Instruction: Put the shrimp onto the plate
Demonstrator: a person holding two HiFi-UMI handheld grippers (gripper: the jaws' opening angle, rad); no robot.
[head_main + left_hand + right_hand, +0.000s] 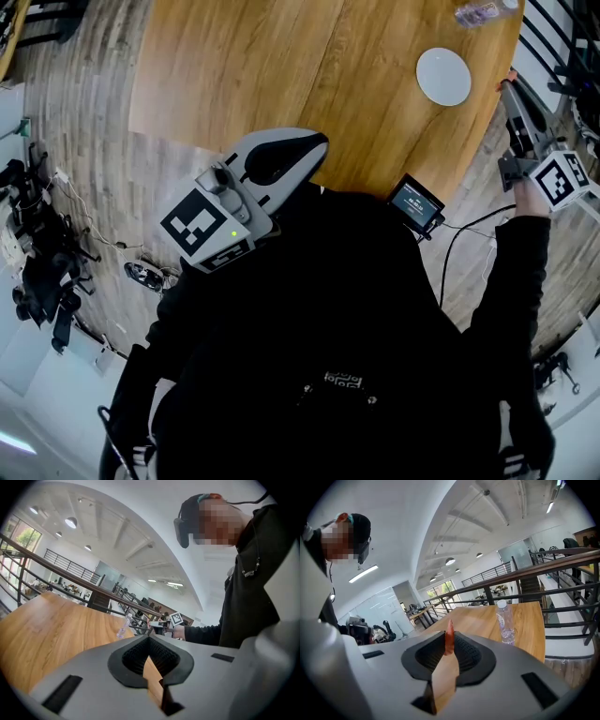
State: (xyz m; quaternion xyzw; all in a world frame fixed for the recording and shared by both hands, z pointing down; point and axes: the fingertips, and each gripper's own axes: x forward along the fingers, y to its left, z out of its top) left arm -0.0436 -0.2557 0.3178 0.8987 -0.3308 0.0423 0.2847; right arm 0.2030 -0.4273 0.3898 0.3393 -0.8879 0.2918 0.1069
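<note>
Two grippers: the right gripper (449, 641) has its jaws closed down to a narrow gap, pinching a thin orange-red shrimp (449, 634). The left gripper (149, 638) has its jaws closed tip to tip with nothing between them.
Shrimp: upright between the right jaws, its pointed end sticking out above the pads. It is off the plate, held at the bench's right edge.
Right gripper placement: in the head view the right gripper (507, 86) sits at the right rim of the bench, near the plate but apart from it.
Left gripper placement: the left gripper (317, 142) hangs at the near edge of the bench, close to the person's dark torso.
Plate: a round white plate (443, 77) lies flat on the right part of the bench.
Bench: a wide bench (281, 66) of warm, honey-coloured wood with a visible seam between its boards.
Bottle: a clear plastic bottle (505, 623) stands upright near the far right corner, well beyond the plate.
Small screen: a small screen (415, 203) with a cable sits just off the bench's near edge.
Floor: grey-brown planks (84, 112), with dark gear (37, 253) gathered at the left.
Room: a big bright hall with a white vaulted ceiling (487, 522), round lamps, glass walls, and a dark railing (543, 569) behind the bench.
</note>
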